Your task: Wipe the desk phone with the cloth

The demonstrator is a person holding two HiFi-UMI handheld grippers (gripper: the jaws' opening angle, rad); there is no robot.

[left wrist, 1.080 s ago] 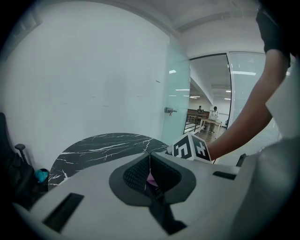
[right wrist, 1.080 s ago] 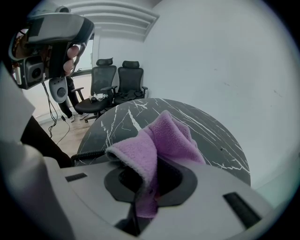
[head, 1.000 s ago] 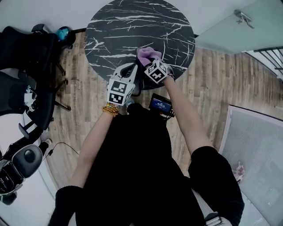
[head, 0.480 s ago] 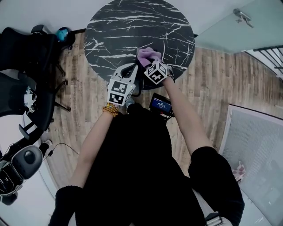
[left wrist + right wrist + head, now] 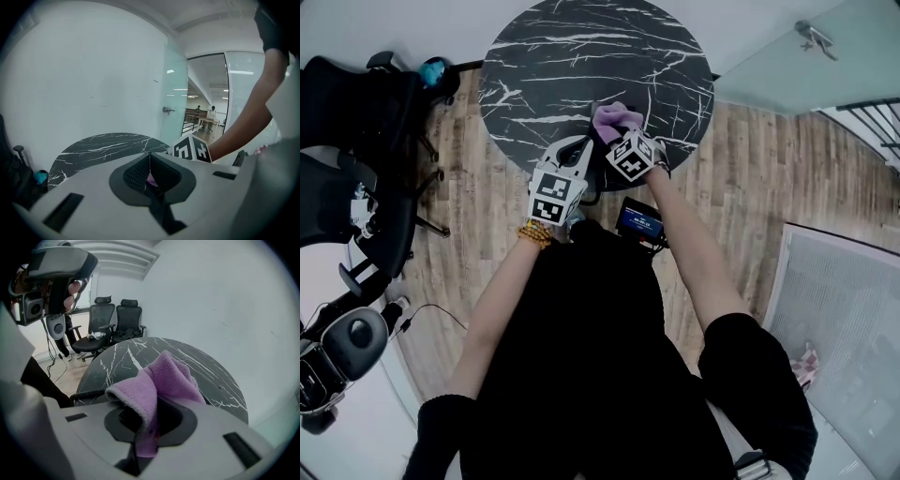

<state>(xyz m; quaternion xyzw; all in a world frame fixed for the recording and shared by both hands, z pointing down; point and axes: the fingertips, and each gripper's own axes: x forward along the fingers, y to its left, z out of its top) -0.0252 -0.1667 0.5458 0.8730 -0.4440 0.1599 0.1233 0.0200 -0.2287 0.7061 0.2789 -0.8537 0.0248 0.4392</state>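
**A:** Why is the cloth (image 5: 164,376) bunched up like that?

**B:** The right gripper (image 5: 146,425) has its jaws clamped on one fold, so the rest of the purple fleece stands out past the tips as a soft pad. I take it that pad is the wiping face. It hangs over the near edge of the table (image 5: 581,47), just inside the rim.

**A:** And the desk phone?

**B:** Its body is hidden beneath the two grippers at that same near edge. What shows is a coiled cord (image 5: 86,394) lying on the table's near side, beside the cloth. That is why I place the phone there.

**A:** What is the left gripper (image 5: 150,171) for, then?

**B:** Its jaws are drawn together. A sliver of purple shows at the seam, but I can't tell whether it's pinched there or simply lies beyond. The gripper sits at the table's near rim, close beside the right one. My guess is that it's there to steady the phone while the cloth rubs.

**A:** So the wiping is under way?

**B:** Likely, but whether the cloth is touching the phone is hidden.
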